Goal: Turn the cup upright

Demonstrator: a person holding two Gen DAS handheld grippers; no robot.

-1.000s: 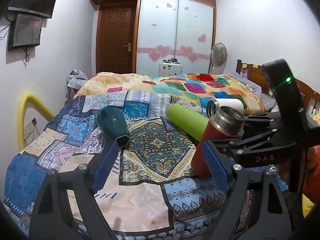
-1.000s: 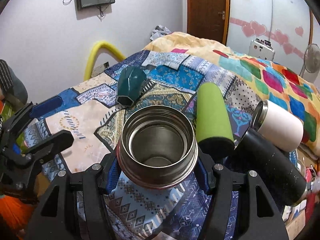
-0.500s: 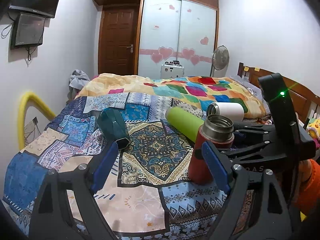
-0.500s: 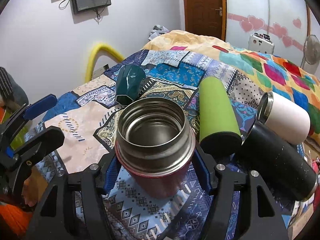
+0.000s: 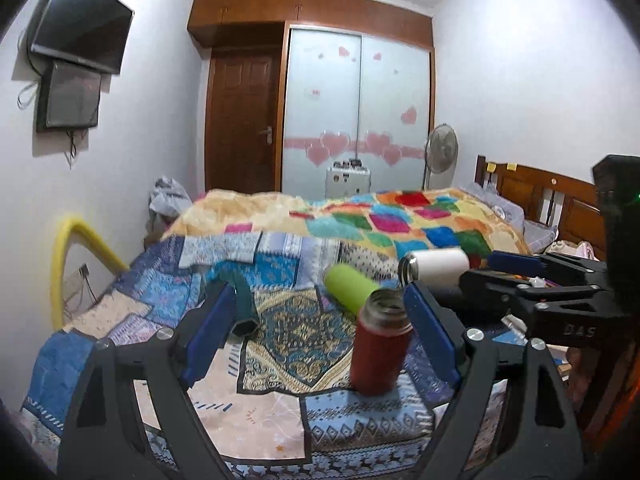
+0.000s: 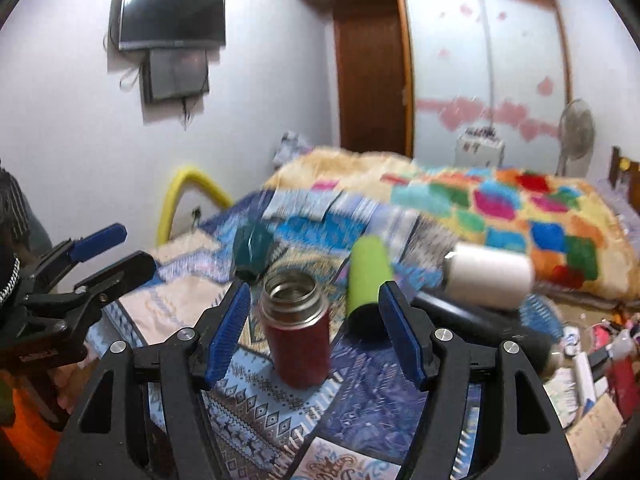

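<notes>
Red cup [image 6: 298, 330] stands upright on the quilt [image 6: 256, 412], open steel mouth up, lower centre of the right wrist frame. It sits between the blue pads of the right gripper [image 6: 314, 332], but both pads are clear of it; jaws wide apart, nothing held. In the left wrist frame the same cup [image 5: 380, 344] is right of centre, upright, base on a blue patch of quilt [image 5: 256, 424].

Left gripper [image 5: 318, 334] also spread apart and empty; cup shows just inside its right pad, contact not clear. Right gripper seen from the side at right edge of the left frame [image 5: 516, 276], jaws apart there too. Left gripper shows at left edge of the right frame [image 6: 104, 256], open.

Green cup [image 6: 366, 276] lies on its side just behind the red one, upper right of it. Teal cup [image 6: 252, 248] lies on its side behind, to the left. White cup [image 6: 490, 280] lies on its side at right, steel rim facing left. Black cup [image 6: 480, 328] lies in front of the white one, lower right, partly hidden by the right finger.

Colourful blanket [image 6: 500, 208] covers the far part of the bed. TV [image 6: 172, 16] on wall, upper left. Fan [image 6: 576, 132] at right. Right frame blurred.
</notes>
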